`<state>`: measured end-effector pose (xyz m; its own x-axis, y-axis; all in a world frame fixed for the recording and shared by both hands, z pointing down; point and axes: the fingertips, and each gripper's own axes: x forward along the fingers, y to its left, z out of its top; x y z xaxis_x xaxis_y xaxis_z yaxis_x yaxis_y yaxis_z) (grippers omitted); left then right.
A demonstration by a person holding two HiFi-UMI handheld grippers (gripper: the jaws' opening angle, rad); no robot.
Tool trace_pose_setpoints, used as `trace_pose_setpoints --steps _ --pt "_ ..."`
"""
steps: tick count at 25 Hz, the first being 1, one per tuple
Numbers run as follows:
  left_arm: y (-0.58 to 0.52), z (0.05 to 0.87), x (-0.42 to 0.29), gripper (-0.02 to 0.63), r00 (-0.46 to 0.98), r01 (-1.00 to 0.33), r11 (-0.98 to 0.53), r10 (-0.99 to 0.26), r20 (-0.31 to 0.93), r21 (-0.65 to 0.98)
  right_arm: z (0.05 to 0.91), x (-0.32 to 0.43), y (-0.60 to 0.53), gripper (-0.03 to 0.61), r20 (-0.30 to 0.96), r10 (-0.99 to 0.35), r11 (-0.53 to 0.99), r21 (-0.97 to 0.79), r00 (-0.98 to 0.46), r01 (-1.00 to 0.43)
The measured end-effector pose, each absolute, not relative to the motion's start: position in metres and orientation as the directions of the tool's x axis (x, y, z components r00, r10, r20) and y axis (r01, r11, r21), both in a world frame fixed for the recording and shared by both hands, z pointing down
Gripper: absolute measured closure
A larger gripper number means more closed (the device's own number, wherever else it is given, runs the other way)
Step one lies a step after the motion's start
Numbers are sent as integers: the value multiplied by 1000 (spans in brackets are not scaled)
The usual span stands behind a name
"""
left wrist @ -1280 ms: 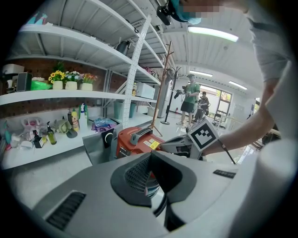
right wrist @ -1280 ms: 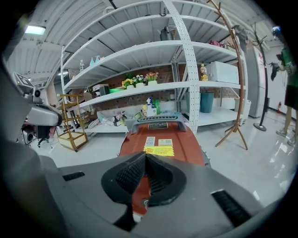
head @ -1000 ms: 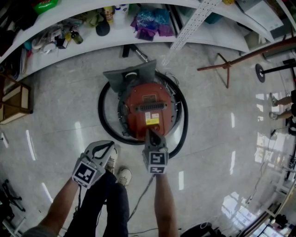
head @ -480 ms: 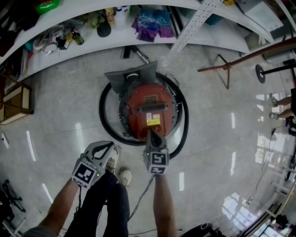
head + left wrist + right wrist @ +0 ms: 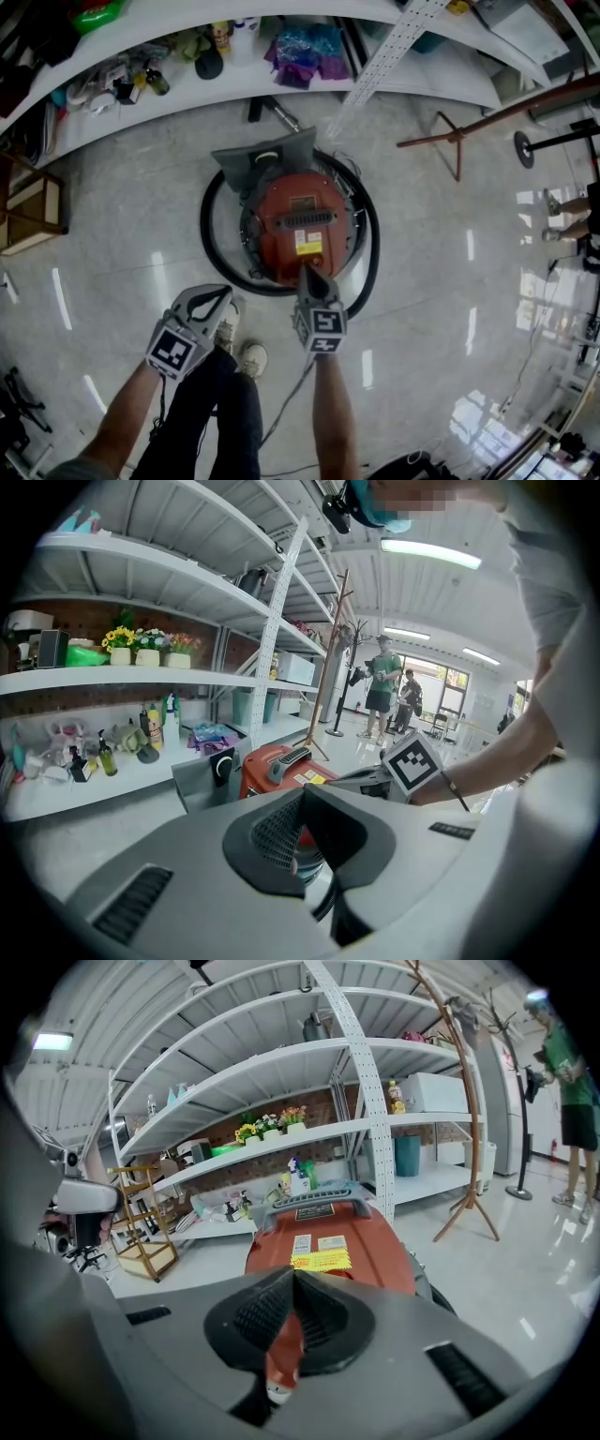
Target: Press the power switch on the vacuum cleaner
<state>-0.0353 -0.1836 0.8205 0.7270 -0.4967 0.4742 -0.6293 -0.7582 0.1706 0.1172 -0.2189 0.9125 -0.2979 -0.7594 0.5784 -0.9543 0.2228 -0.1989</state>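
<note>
Vacuum cleaner [image 5: 300, 225] unmoved, right claw [image 5: 307, 270] still closed

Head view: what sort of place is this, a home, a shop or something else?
Probably a storeroom or workshop-type room rather than a home: long white metal shelves loaded with bottles and supplies, a red vacuum cleaner on a glossy floor, and a wooden coat stand nearby.

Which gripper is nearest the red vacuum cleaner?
The right gripper: its tip lies over the round red vacuum cleaner; the left gripper hangs apart, over floor.
</note>
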Motion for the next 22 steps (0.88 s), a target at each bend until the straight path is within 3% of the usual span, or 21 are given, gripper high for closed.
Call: trace_pose_setpoints --steps 22 --pt "-187 771 -8 604 741 -618 -773 -511 436 145 852 132 -205 566 550 -774 246 -194 -313 -950"
